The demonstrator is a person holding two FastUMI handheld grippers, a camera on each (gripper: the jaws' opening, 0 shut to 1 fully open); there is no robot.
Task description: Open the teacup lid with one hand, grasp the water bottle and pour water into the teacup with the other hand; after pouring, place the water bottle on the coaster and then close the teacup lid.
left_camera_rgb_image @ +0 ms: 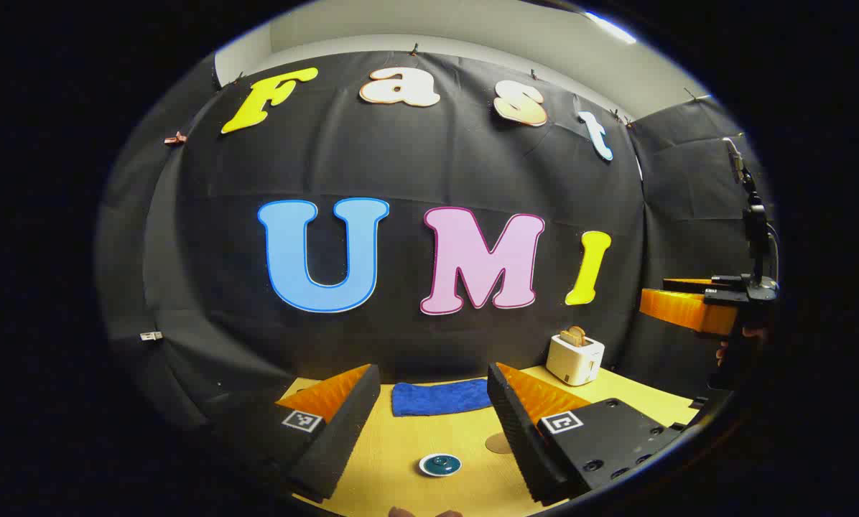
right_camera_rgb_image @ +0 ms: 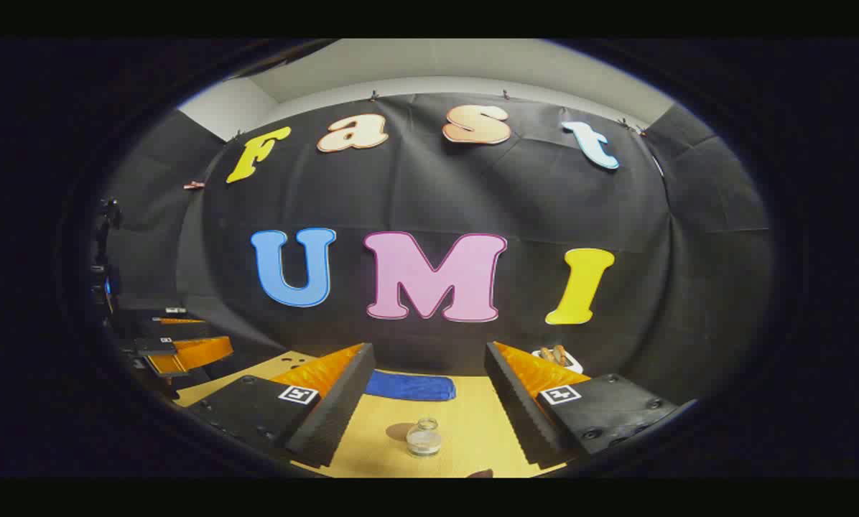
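Note:
The teacup (left_camera_rgb_image: 440, 465) is a small round cup with a teal lid and white rim. It sits on the yellow table, low between the fingers of my left gripper (left_camera_rgb_image: 433, 373), which is open and holds nothing. A round tan coaster (left_camera_rgb_image: 500, 443) lies just right of the cup, half hidden by a finger. In the right gripper view, the small clear glass water bottle (right_camera_rgb_image: 424, 438) stands upright on the table. My right gripper (right_camera_rgb_image: 429, 352) is open above it and apart from it. Each gripper also shows farther off: the right gripper (left_camera_rgb_image: 681, 305) and the left gripper (right_camera_rgb_image: 185, 353).
A blue cloth (left_camera_rgb_image: 440, 397) lies flat at the back of the table (left_camera_rgb_image: 393, 459); it appears again as the blue cloth (right_camera_rgb_image: 409, 386). A white toaster (left_camera_rgb_image: 575, 357) with bread slices stands at the back right. Black cloth walls close the booth behind and at both sides.

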